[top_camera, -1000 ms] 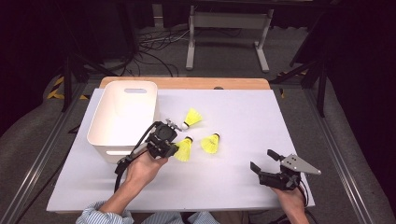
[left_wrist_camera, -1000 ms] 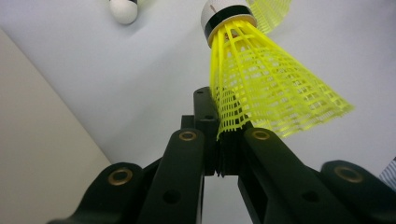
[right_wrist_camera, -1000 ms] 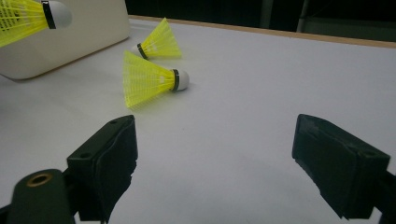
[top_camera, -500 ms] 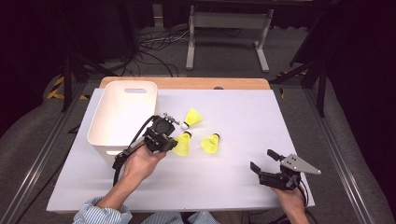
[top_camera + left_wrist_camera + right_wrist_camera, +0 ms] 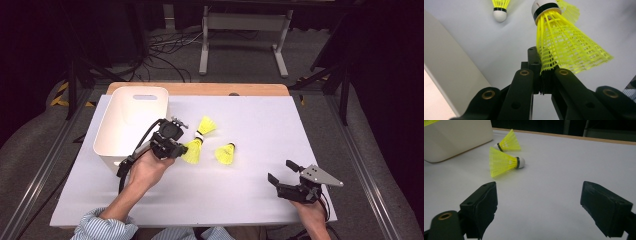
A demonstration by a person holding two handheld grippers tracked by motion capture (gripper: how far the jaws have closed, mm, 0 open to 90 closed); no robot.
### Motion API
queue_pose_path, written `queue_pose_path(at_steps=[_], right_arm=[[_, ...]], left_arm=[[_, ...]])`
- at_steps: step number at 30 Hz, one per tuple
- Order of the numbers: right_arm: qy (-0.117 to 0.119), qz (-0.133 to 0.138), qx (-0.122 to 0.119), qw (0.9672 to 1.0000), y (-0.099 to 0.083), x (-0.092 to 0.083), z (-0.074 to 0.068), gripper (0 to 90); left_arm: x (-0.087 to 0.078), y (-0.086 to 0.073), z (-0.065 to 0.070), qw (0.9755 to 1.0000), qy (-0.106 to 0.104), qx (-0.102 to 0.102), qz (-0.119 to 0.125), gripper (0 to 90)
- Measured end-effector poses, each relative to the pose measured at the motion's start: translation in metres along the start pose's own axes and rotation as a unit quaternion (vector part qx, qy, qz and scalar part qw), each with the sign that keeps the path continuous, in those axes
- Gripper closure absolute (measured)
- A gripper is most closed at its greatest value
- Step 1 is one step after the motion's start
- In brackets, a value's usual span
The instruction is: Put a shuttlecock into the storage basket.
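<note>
We have the left tongs [image 5: 186, 145] clamped on the rim of a yellow plastic mesh shuttlecock [image 5: 564, 47], pinching only the thin skirt edge, cork end pointing away; it sits lifted just beside the white plastic bin [image 5: 131, 122]. Risk, as we judge it: the mesh is soft and the bite is shallow, so the shuttlecock could slip or twist out on the way over the bin wall, or the skirt could crumple. It could also clip the bin's rim and drop outside. The right tongs [image 5: 286, 178] hang wide apart with nothing between them, low at the near right of the table, well apart from everything. Two more yellow shuttlecocks lie on the table: one [image 5: 226, 153] near the held one, another [image 5: 206, 125] just past it, so a low swing could knock them. Surface is a white sheet over a wooden table [image 5: 260, 90]. Beyond it: grey floor, loose black cables [image 5: 165, 50], a grey metal stand's legs [image 5: 240, 30], dark surroundings.
</note>
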State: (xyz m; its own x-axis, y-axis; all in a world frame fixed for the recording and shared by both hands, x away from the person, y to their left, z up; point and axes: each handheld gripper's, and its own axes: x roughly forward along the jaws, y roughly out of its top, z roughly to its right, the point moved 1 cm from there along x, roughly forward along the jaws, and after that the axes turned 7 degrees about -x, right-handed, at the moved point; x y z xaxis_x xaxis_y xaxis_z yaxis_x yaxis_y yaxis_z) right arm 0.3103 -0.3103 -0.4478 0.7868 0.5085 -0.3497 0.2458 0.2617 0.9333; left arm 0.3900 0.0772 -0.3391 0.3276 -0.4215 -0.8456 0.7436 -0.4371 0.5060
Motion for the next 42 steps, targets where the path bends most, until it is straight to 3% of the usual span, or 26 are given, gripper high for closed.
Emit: queue_pose_path(at_steps=[12, 42], right_arm=[[0.001, 0.0, 0.002, 1.0, 0.0, 0.001, 0.0, 14.6], [0.002, -0.001, 0.001, 1.0, 0.0, 0.001, 0.0, 14.6]], left_arm=[[-0.005, 0.011, -0.001, 1.0, 0.006, 0.004, -0.002, 89.4], [-0.017, 0.019, -0.024, 0.9997, -0.002, -0.02, 0.009, 89.4]])
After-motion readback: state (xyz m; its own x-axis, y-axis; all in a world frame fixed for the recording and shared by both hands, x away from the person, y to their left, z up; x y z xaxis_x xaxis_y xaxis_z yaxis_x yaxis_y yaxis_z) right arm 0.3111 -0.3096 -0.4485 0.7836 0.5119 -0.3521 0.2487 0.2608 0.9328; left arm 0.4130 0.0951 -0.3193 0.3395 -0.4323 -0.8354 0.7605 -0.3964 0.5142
